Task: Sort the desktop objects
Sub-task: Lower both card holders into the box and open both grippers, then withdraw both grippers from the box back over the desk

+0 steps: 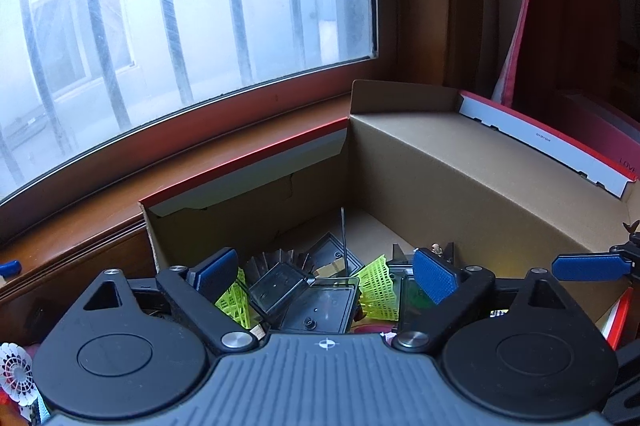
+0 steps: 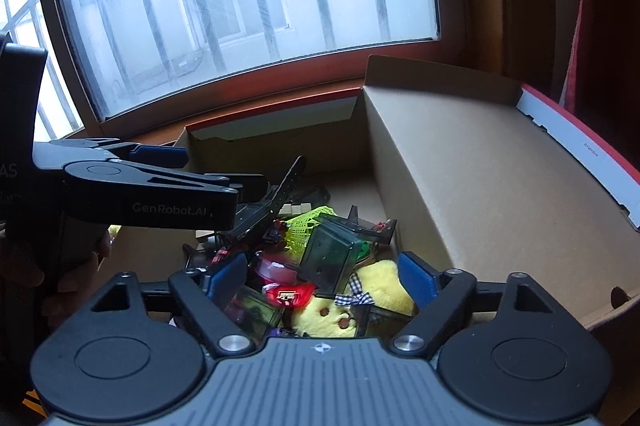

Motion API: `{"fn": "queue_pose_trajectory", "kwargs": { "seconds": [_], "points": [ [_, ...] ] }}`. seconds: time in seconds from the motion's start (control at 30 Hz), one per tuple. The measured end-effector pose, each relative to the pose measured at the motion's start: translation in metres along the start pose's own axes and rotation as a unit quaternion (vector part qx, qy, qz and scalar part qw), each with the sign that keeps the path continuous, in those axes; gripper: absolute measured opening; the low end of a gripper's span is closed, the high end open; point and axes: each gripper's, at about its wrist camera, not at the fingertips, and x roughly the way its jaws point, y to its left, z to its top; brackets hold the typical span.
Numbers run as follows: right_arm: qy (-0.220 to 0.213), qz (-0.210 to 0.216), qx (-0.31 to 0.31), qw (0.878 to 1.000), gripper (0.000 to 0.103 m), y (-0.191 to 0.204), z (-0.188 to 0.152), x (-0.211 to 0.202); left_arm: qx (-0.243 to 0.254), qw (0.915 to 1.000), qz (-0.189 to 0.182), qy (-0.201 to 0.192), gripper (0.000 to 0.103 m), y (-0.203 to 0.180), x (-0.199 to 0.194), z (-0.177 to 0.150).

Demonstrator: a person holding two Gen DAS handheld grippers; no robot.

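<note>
A cardboard box [image 1: 460, 178] with a red lid edge stands by the window and holds a pile of small things. In the left wrist view my left gripper [image 1: 326, 276] is open and empty above dark clear plastic cases [image 1: 320, 306] and a neon yellow-green mesh piece [image 1: 376, 286]. In the right wrist view my right gripper [image 2: 322, 276] is open and empty above the same box [image 2: 480, 186], over a yellow plush toy [image 2: 384, 290], a red clip [image 2: 290, 295] and a dark clear case [image 2: 330, 258]. My left gripper [image 2: 256, 186] reaches in from the left.
A wooden window sill [image 1: 180, 162] and a barred window [image 1: 180, 6] run behind the box. A red curtain [image 1: 520, 26] hangs at the right. A white shuttlecock [image 1: 16, 374] lies outside the box at the lower left. The box's right half [image 2: 500, 206] shows bare cardboard.
</note>
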Motion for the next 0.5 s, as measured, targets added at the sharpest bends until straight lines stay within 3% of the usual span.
{"fn": "queue_pose_trajectory", "kwargs": {
  "seconds": [0.2,0.4,0.5],
  "points": [
    [-0.008,0.016,0.009,1.0,0.094,0.004,-0.009,-0.003,-0.012,0.9999,0.012,-0.003,0.1,0.003,-0.015,-0.006],
    [-0.005,0.006,-0.03,1.0,0.101,0.012,-0.017,0.004,-0.03,0.9992,0.027,0.0,0.101,0.008,-0.029,-0.017],
    [0.017,-0.01,-0.051,0.999,0.103,0.017,-0.017,0.01,-0.041,0.9983,0.041,0.0,0.101,0.014,-0.039,-0.024]
  ]
}}
